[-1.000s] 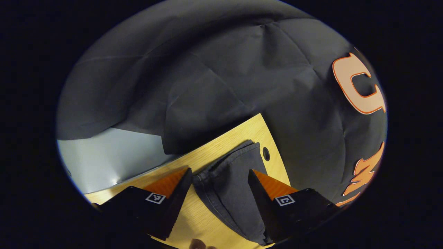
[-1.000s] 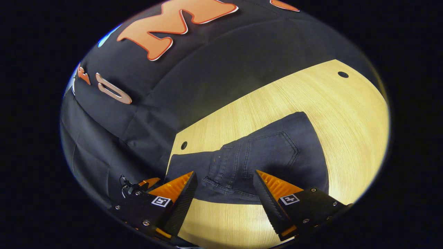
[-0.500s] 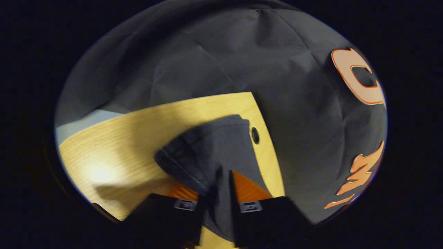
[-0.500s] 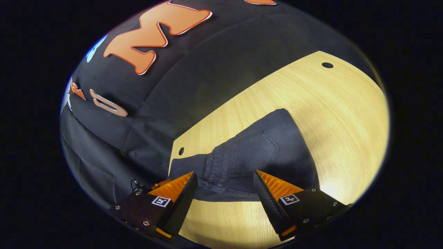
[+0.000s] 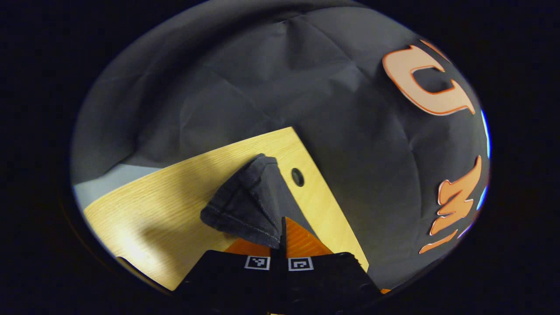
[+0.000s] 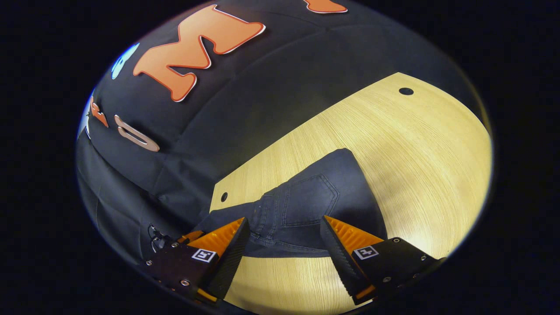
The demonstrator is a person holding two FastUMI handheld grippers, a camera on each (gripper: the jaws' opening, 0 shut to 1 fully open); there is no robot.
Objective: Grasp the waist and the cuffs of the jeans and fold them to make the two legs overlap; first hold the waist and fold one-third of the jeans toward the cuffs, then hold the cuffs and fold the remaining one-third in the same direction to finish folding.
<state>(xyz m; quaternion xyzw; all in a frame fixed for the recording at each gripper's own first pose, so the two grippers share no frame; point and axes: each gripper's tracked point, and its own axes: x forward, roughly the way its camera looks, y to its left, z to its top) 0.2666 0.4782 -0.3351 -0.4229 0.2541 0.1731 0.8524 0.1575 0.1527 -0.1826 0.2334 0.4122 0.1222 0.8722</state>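
Note:
Dark grey jeans lie on the light wooden table, back pocket up, waist end toward me in the right gripper view. My right gripper is open, its fingers either side of the waist edge with nothing between them. In the left gripper view my left gripper is shut on the cuffs, which bunch up in front of the closed fingers and lift off the table. Behind the left finger of the right gripper I see part of the other gripper.
The table has a round hole near the corner beside the cuffs, and another hole at the far end. The black cloth wall hangs close behind the table edge. A pale floor strip shows left of the table.
My left gripper went from open around the cuffs to shut on them, and the cuffs have bunched and lifted. The right gripper stayed open at the waist, shifting only slightly.

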